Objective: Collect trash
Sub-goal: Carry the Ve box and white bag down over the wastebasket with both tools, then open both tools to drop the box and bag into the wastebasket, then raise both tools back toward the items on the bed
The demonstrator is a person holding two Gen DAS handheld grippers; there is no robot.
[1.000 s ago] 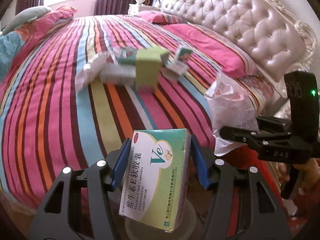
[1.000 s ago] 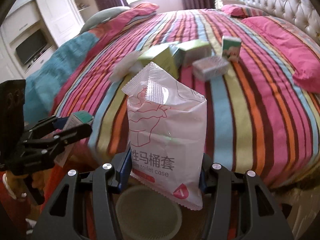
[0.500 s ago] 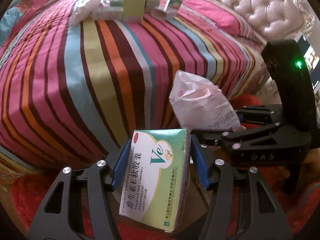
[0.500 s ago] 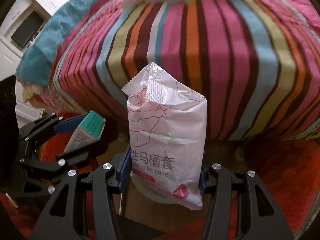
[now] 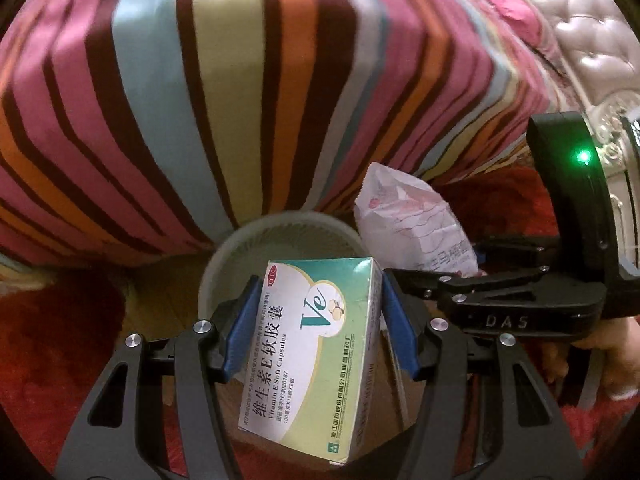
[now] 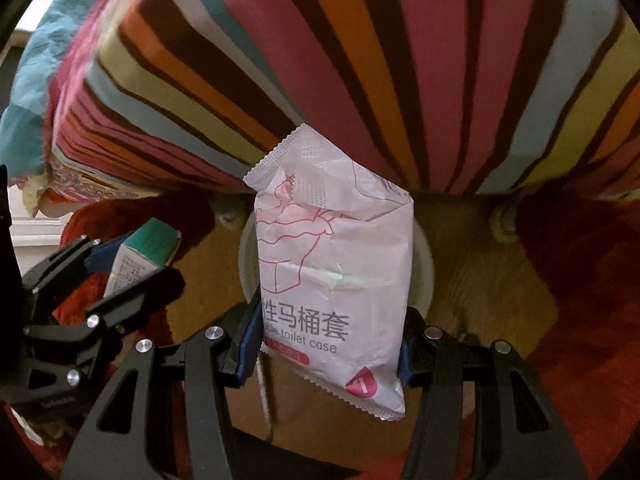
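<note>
My view is filled mostly by the striped bedspread, hanging over the bed's edge above a red rug and a strip of wooden floor. Below that edge I see the pale round bin standing on the floor. My left gripper is clamped on a green and white medicine box, held upright just in front of the bin's rim. My right gripper is closed on a white packet, which covers most of the bin in the right wrist view. The two grippers sit close beside each other, apart.
</note>
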